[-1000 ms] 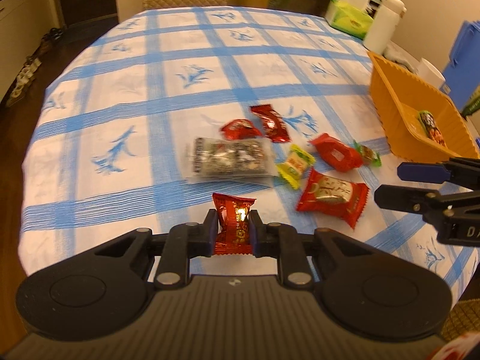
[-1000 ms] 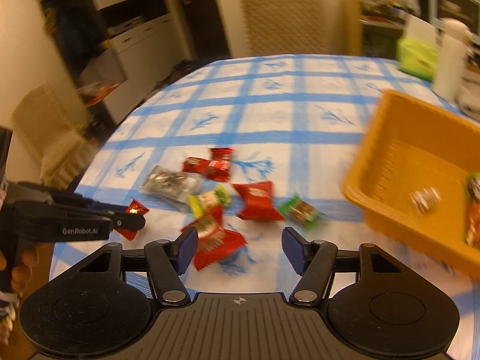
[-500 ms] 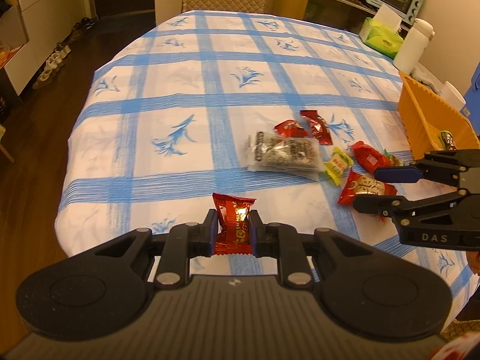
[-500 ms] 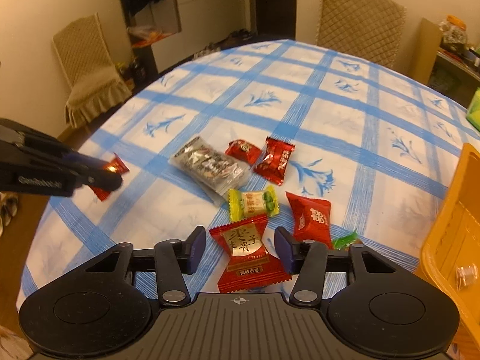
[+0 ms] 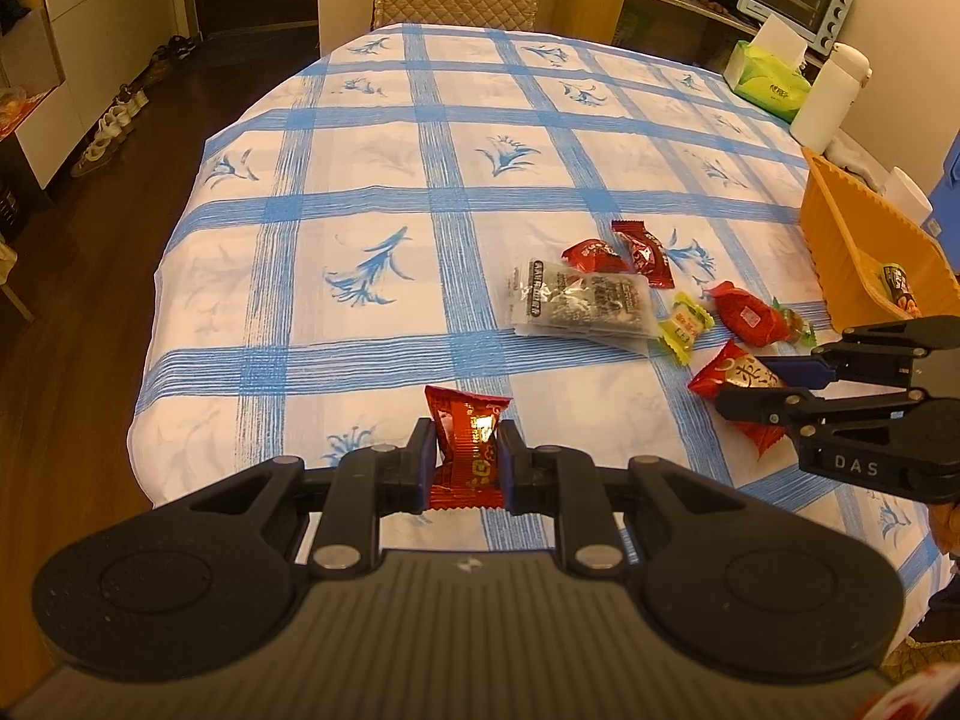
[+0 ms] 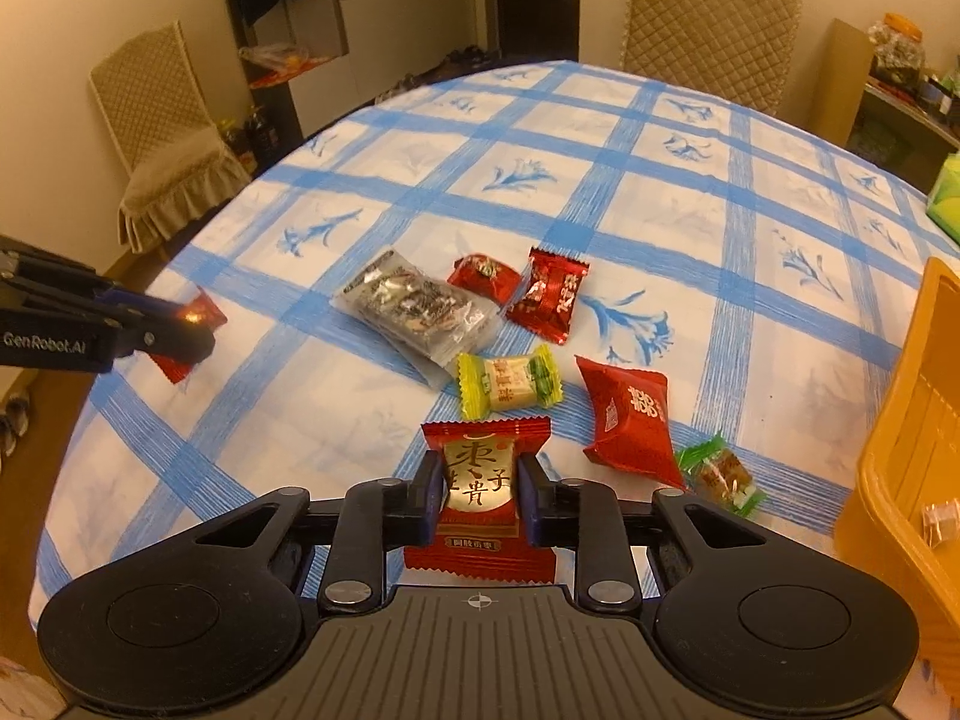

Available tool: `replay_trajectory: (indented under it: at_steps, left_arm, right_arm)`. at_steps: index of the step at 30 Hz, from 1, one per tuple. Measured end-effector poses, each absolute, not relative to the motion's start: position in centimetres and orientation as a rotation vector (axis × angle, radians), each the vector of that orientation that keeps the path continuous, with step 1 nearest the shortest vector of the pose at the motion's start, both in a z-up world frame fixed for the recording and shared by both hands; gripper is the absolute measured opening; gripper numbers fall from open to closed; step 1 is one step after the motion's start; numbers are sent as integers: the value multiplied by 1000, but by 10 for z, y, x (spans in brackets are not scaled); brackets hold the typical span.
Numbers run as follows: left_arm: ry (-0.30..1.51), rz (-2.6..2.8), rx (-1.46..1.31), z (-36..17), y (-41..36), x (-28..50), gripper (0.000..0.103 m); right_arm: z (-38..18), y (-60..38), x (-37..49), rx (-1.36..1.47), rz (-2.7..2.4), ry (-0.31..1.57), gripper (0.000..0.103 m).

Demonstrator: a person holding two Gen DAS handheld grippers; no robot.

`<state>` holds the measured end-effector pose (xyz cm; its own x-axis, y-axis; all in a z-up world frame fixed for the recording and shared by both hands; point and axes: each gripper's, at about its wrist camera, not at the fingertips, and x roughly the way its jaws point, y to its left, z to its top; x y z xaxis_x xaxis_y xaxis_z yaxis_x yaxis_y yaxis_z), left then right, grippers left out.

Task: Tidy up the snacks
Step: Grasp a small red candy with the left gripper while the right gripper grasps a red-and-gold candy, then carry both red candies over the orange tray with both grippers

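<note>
Left gripper (image 5: 462, 459): jaws pinching a small red wrapper (image 5: 467, 447) by its sides, glossy foil with gold print and crimped ends, held upright above the near edge of the table (image 5: 372, 192). From the right wrist view the same gripper (image 6: 180, 330) enters at far left, the foil wrapper (image 6: 201, 315) poking out past its tips.

Right gripper (image 6: 477, 495): jaws closing on a red packet (image 6: 480, 492), both pads against its sides. Packet is flat and rectangular, with a gold panel bearing dark characters, a small label strip below, and zigzag-cut edges at top and bottom (its lower end runs back under the gripper body). It lies near the near edge of the cloth.

Loose on the blue-checked cloth beyond the packet:
- yellow candy (image 6: 510, 381), twist-style with green ends, just past the packet
- clear bag (image 6: 420, 312) of dark contents, to the far left of the yellow one
- two red wrappers (image 6: 543, 294) side by side, beyond the bag
- puffy red pouch (image 6: 627, 414) with a gold emblem, to the right
- small green-ended sweet (image 6: 723, 474), just right of the pouch

Orange basket (image 6: 900, 450) at the right edge; a small silvery piece (image 6: 939, 519) lies inside. From the left wrist view a green-wrapped item (image 5: 897, 285) shows in the basket (image 5: 840, 228).
</note>
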<state>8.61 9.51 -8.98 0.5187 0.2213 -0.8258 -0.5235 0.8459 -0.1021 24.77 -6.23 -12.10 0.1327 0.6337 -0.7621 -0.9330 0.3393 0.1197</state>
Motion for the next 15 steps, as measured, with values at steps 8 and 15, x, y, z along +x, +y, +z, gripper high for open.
replay_trajectory:
  at_steps: [8, 15]
  left_arm:
    - [909, 434, -345, -80, 89, 88, 19]
    - [896, 392, -323, -71, 75, 95, 19]
  right_arm:
    - [-104, -82, 248, -319, 1148, 836, 26]
    - [-88, -113, 249, -228, 1099, 846, 26]
